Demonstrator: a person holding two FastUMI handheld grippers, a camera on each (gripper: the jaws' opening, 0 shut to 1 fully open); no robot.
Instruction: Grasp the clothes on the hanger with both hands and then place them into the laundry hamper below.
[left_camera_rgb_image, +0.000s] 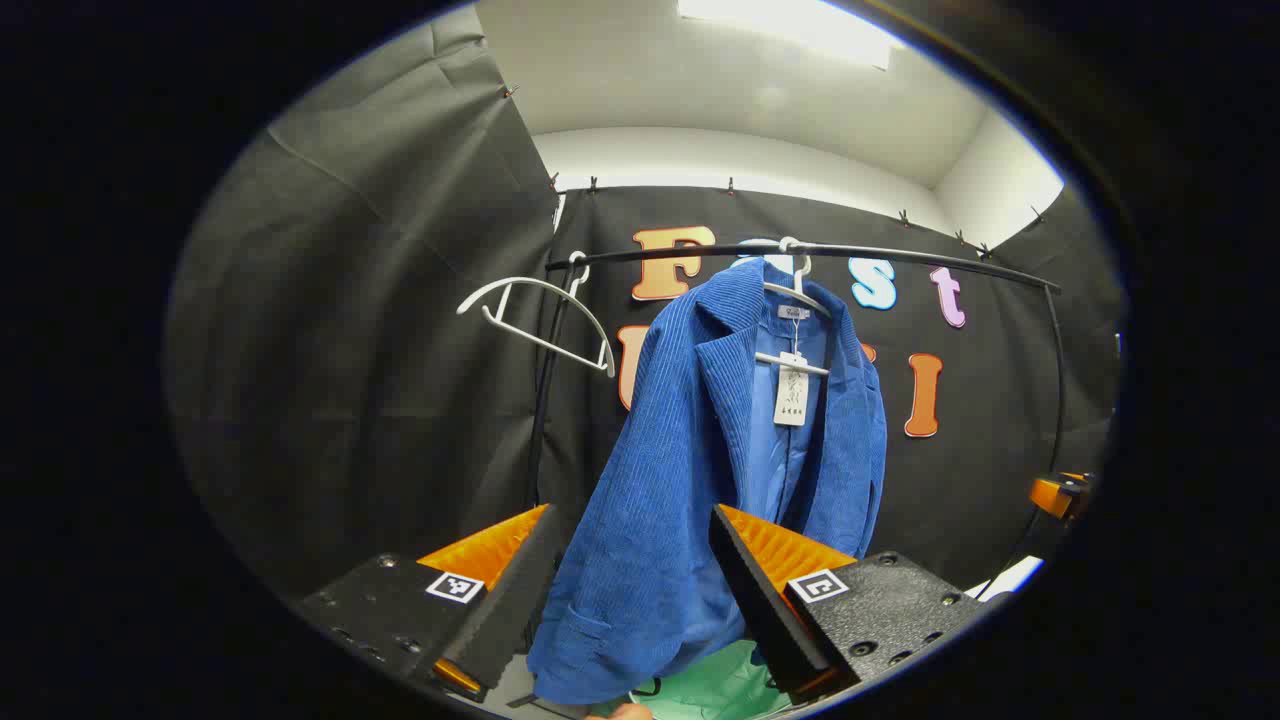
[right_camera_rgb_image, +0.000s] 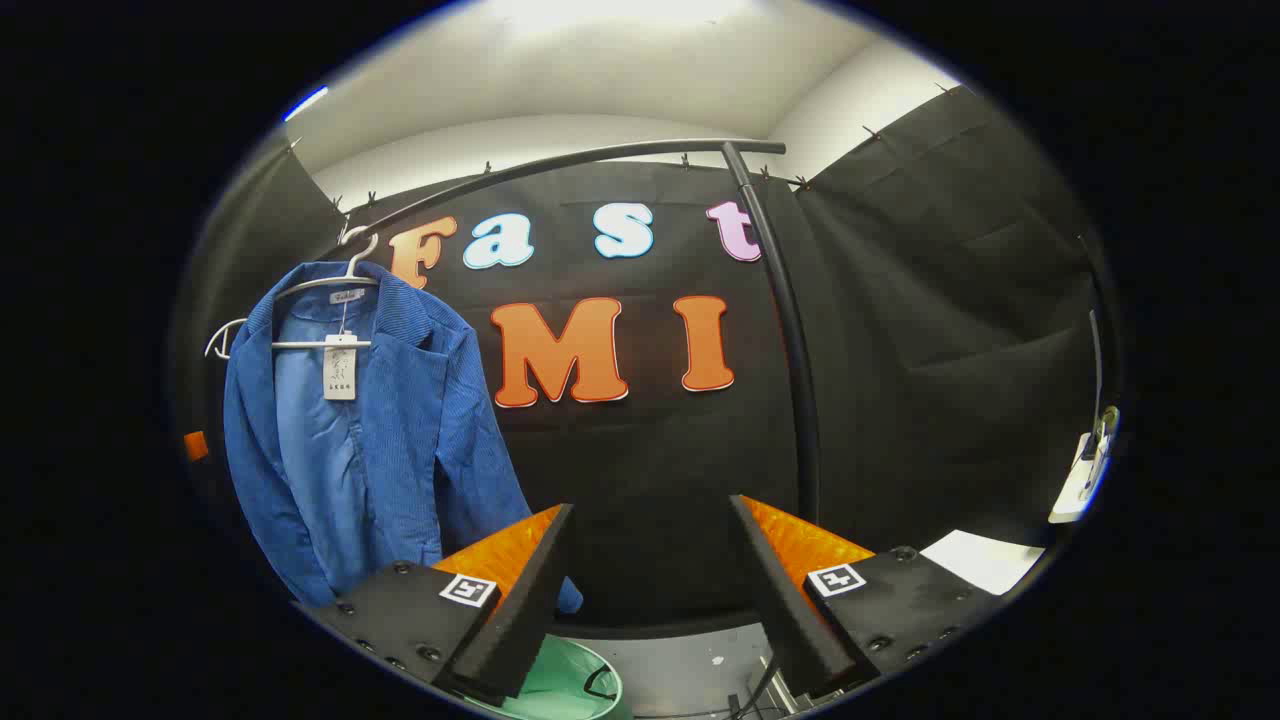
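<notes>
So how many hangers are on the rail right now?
2. One white hanger carries the blue jacket; an empty white hanger hangs at the rail's end beside it. None seems hidden.

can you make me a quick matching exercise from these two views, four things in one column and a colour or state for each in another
Things:
1. jacket
2. spare hanger
3. hamper
4. left claw

Colour or state:
A. open, holding nothing
B. pale green, low down under the rail
C. blue, hanging on the rail
D. white, bare

Pairs: 1-C, 2-D, 3-B, 4-A
</notes>
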